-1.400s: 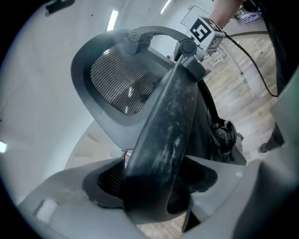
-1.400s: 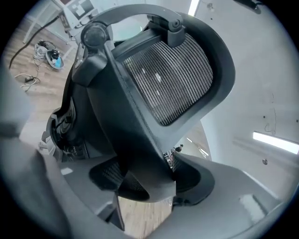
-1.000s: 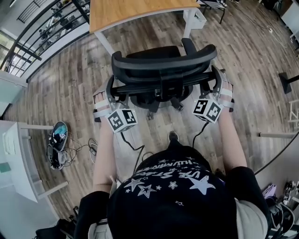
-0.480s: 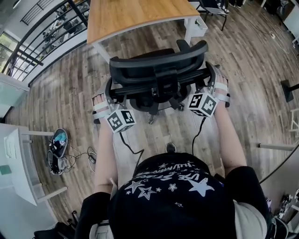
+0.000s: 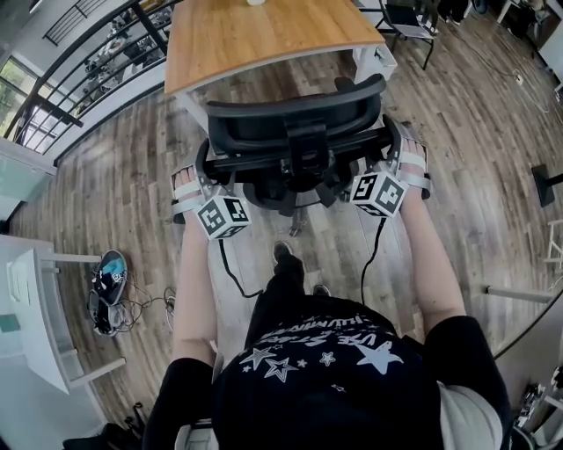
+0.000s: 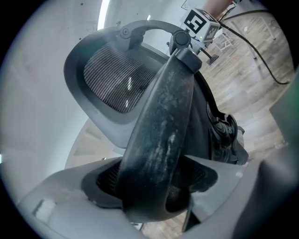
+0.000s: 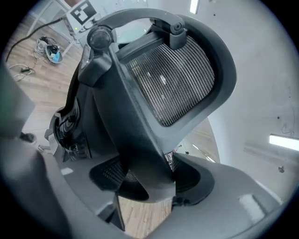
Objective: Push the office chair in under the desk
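The black office chair [image 5: 295,132] stands with its mesh back toward me, right in front of the wooden desk [image 5: 264,31]. My left gripper [image 5: 205,176] is shut on the left upright of the chair's back frame [image 6: 161,121], which fills the gap between its pads at the left gripper [image 6: 154,184]. On the opposite side, my right gripper [image 5: 393,149] is shut on the right upright [image 7: 133,121], the bar wedged between its jaws at the right gripper [image 7: 149,179]. The chair's seat is hidden behind its back.
A white desk leg [image 5: 374,60] stands just right of the chair. Shoes and loose cables [image 5: 110,281] lie on the wood floor at the left beside a white table [image 5: 35,308]. Another chair [image 5: 409,18] sits at the far right; a railing [image 5: 79,61] runs far left.
Both grippers and the chair have moved forward toward the desk, which now sits closer to the chair. The person has stepped forward behind it.
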`<state>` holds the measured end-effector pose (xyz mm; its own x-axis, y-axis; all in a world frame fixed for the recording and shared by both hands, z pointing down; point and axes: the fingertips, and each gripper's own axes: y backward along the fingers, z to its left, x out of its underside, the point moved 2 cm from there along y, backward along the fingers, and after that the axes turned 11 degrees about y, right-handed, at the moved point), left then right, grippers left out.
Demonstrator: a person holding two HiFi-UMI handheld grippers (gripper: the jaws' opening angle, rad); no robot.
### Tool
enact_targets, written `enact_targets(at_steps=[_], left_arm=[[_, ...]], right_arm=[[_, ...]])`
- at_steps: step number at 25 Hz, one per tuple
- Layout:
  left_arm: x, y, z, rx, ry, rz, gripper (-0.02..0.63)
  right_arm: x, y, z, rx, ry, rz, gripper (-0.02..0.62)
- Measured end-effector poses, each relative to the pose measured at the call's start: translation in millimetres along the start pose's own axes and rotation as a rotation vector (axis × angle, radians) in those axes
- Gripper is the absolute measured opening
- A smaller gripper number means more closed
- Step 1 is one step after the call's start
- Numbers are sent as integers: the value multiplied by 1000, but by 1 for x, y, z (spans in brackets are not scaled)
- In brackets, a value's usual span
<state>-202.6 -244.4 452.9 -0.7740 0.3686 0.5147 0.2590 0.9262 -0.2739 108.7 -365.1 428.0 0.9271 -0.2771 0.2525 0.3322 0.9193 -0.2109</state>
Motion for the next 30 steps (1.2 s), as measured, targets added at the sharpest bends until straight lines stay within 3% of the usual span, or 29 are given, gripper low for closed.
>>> enact_targets(at_steps=[12,20,30], left_arm=[[0,-114,50,30,-22,-43,380],[2,-147,47,14,-49,-83,380],[1,-230,80,8,-63,-107,380]], right_arm=[[-25,-104,-25,-19,8,55,291],[-22,-142,-18,-2,-9,89,290],[-39,-235,-40,-5,-16,133,291]])
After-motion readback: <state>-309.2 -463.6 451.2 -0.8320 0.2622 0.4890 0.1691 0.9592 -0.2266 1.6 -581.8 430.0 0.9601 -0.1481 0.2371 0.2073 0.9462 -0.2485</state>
